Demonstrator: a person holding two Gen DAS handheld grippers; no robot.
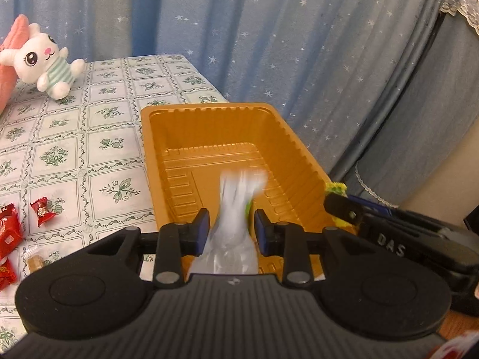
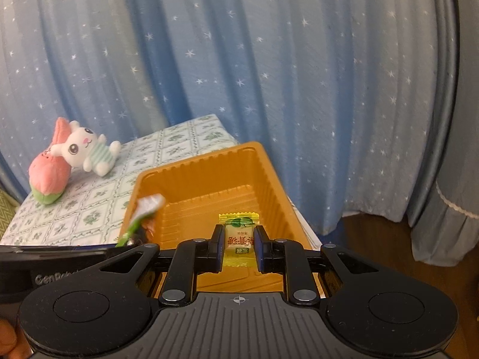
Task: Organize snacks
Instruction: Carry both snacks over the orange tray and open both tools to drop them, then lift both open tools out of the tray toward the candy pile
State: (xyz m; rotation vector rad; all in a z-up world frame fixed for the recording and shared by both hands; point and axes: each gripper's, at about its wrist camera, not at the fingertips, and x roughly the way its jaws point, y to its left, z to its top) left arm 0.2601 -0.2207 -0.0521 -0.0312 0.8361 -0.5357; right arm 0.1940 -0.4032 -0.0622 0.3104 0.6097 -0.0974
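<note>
An orange plastic tray (image 1: 209, 108) stands at the table's right edge, its bare ribbed floor showing in both views. My left gripper (image 1: 232, 222) hangs over the tray's near end, shut on a white snack packet (image 1: 232, 239) with a green streak; the packet's top is blurred. In the right wrist view that same packet (image 2: 146, 206) sticks up at the tray's left rim. My right gripper (image 2: 239, 231) hovers over the tray (image 2: 209, 179), shut on a small yellow-and-white candy (image 2: 239, 243). From the left wrist view, the right gripper's fingers (image 1: 339, 206) sit at the tray's right rim.
Red wrapped candies (image 1: 43, 210) and a small clear-wrapped sweet (image 1: 34, 261) lie on the floral tablecloth (image 1: 113, 137) left of the tray. A white plush rabbit (image 1: 48, 62) leans on a pink plush (image 2: 49, 176) at the table's far left. A blue star curtain (image 2: 269, 74) hangs behind.
</note>
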